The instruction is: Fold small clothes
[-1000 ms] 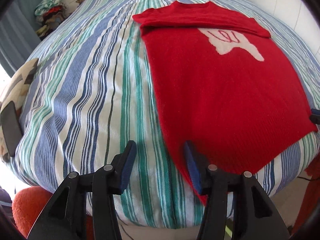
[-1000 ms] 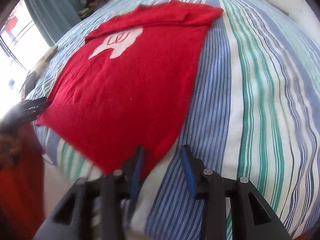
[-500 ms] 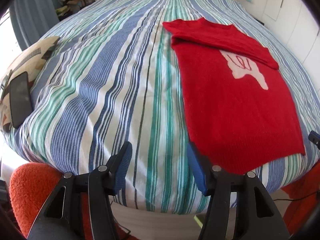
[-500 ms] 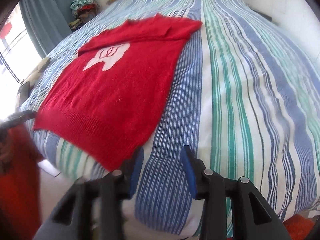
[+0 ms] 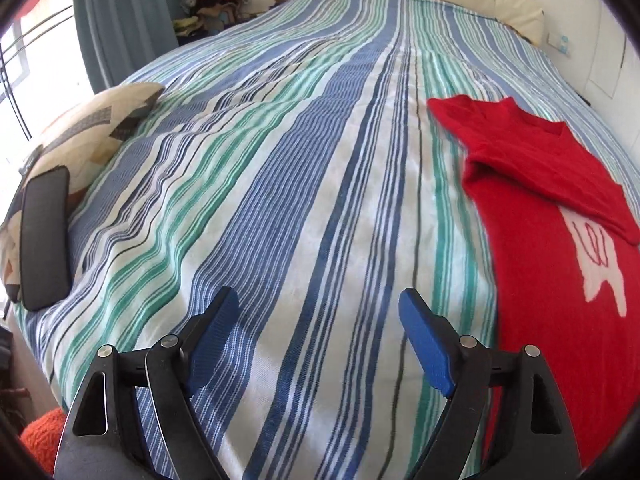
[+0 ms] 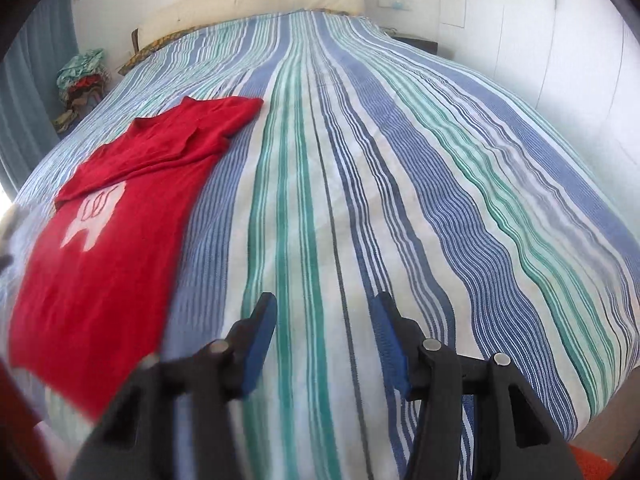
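A: Red wool, that is our sweater (image 5: 560, 280). It lies flat on the striped bedspread (image 5: 300, 200), at the right edge of the left picture and at the left side of the right picture.

B: So it sits between our two hands. Our left gripper (image 5: 320, 320) has it off to its right, and our right gripper (image 6: 324, 320) has it off to its left.

A: Its long way runs from the near bed edge up toward the pillows. We think both hands are about as near, just beside its long sides.

B: Are we holding anything?

A: No. Both sets of jaws are opening, with only stripes between them.

B: What can't we see?

A: The left picture cuts off the sweater's far side and bottom hem. In the right picture its near corner is blurry.
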The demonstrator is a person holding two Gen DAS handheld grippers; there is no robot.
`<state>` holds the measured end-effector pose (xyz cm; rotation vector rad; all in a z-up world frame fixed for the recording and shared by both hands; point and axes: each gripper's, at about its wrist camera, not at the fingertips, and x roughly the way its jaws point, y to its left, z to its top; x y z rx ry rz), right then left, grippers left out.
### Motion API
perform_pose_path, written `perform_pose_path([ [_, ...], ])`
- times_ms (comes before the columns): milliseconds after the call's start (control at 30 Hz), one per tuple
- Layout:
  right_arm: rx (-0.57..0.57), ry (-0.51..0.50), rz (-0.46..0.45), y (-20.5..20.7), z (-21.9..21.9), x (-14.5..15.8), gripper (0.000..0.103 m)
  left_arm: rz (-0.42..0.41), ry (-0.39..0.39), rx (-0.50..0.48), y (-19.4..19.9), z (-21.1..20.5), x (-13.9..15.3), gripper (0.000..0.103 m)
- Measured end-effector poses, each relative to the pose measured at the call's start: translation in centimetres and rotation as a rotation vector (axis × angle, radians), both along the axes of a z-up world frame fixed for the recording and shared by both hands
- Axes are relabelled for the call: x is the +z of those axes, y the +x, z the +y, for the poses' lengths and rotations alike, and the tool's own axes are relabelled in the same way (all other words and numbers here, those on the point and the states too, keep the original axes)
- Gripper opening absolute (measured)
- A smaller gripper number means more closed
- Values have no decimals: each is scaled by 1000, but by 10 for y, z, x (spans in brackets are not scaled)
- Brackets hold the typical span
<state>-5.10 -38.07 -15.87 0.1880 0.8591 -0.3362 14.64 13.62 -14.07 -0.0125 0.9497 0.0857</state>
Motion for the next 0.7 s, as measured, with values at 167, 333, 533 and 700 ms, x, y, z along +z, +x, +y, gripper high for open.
perform_pose_path([
  [167,-17,-12,74,5,-5,-24,54,21,20,22,-3,3,-21,101],
  [333,-3,-121,117,12,10,-31,55,18,19,25,-4,3,-24,102],
  [533,-6,-125,122,12,8,-34,56,28,26,29,0,2,-25,102],
  [700,-12,-151,127,11,12,-36,59,35,30,33,1,2,-25,103],
])
